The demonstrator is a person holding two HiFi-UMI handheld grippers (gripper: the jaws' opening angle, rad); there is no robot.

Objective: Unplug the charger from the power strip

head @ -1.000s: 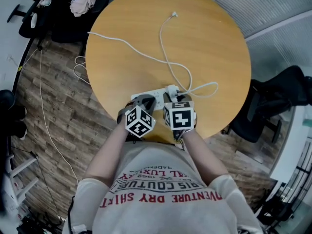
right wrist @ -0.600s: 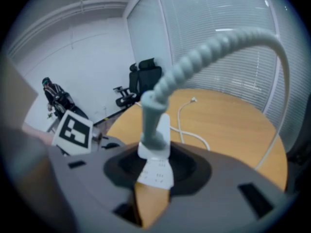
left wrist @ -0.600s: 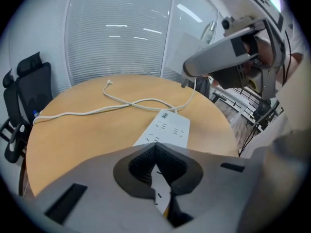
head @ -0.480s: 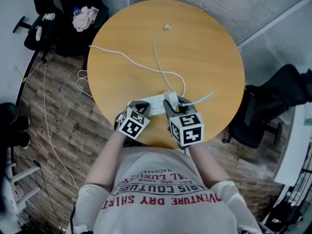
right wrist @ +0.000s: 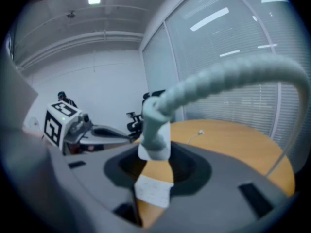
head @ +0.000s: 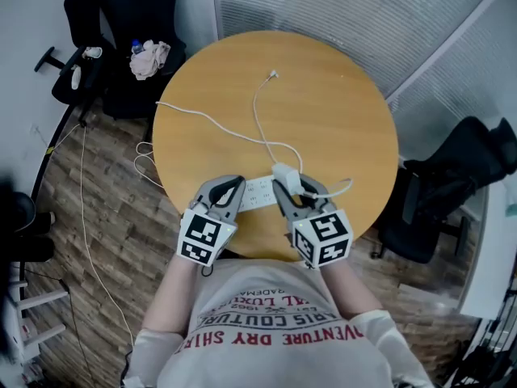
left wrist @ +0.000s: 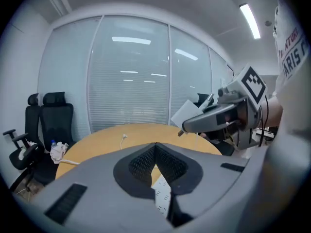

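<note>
Charger (right wrist: 154, 137), gripped in my right claw (head: 292, 184), above the power strip (head: 259, 192), not touching it; my left claw (head: 232, 186), jaws closed together, beside that strip.

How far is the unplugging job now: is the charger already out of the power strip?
Done, it seems: the charger is in the air, clamped in the right tongs, clear of the power strip on the table. In hand: the charger only; the left tongs are shut on nothing. Left: probably just setting the charger down.
</note>
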